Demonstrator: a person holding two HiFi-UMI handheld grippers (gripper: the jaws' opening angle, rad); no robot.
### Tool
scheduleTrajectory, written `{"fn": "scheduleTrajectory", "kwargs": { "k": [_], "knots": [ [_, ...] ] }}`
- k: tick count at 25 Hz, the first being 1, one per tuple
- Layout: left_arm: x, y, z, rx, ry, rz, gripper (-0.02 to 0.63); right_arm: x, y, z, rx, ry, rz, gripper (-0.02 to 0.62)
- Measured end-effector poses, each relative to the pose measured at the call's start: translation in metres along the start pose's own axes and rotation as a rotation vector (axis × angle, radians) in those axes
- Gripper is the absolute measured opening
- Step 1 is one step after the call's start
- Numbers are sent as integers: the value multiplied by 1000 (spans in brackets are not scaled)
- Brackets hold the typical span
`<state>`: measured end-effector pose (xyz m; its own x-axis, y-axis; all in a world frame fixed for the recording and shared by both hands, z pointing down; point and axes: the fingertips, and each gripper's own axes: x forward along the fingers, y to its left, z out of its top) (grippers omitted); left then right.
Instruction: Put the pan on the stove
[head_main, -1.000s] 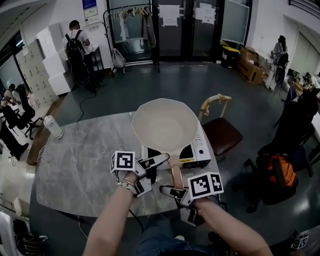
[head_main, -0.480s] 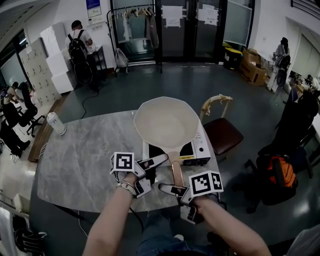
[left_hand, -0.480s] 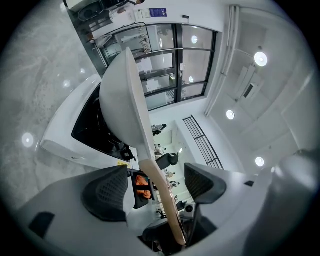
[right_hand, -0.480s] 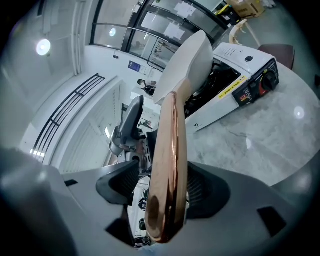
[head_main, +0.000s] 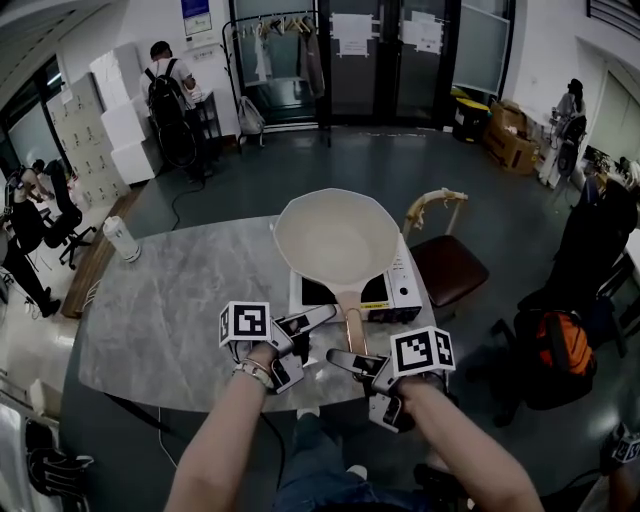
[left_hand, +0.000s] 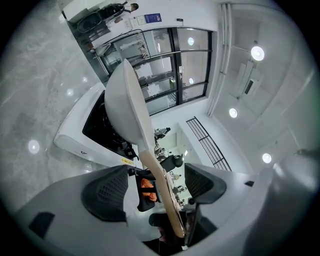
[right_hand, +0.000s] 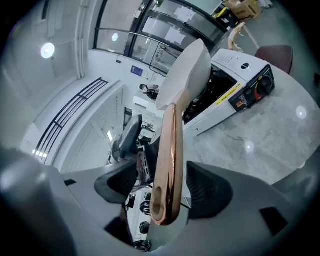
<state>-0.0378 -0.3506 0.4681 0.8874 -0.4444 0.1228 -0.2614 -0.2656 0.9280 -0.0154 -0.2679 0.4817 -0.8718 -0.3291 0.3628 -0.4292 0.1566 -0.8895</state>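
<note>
There is one pan (head_main: 338, 240), one stove (head_main: 405, 295) and two grippers, each with one marker cube. The pale pan sits on top of the white stove at the centre of the head view, covering its black burner top. Its single copper-coloured handle (head_main: 352, 335) points toward the bottom of the frame.

The left gripper (left_hand: 156, 186) is low and left of centre, and its pads stand apart and released. In its own view the handle shows through the gap and touches neither pad. The right gripper (right_hand: 162, 189) is just right of the handle's end. Its jaws have just been opening. The handle lies between the pads with clear space on both sides, so it is let go.

One white canister (head_main: 122, 238) stands at the table's left edge, well apart from the stove. One dark red chair (head_main: 447, 270) with a pale wooden back is tucked in just right of the stove. Farther right, one orange bag (head_main: 565, 340) is on a dark seat.

The grey marbled table (head_main: 170, 320) has rounded edges and stands on a dark floor. A person with a backpack (head_main: 170, 95) stands at upper left, glass doors (head_main: 370, 55) fill the top centre, and cardboard boxes (head_main: 505, 130) are at upper right.
</note>
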Motion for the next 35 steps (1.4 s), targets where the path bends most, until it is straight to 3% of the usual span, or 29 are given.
{"fn": "scheduleTrajectory", "kwargs": {
  "k": [11,18,23,26,31,35],
  "knots": [
    [-19,-14,-12,43,-91,59,348,-29,5,5,-4,-75,22,302],
    [-27,-23,-13,173,-145,144,341,-51,11,17,16,-197,43,302],
    [-45,-36,-3,205,-273,147,275,-75,11,28,11,-290,49,302],
    [-54,-47,-2,253,-304,135,253,-89,8,31,1,-336,42,302],
    [-66,-65,0,436,-310,216,186,-111,13,36,-58,-416,44,286],
    [-77,-77,9,586,-367,315,34,-128,16,46,-189,-478,-43,184]
  ]
}}
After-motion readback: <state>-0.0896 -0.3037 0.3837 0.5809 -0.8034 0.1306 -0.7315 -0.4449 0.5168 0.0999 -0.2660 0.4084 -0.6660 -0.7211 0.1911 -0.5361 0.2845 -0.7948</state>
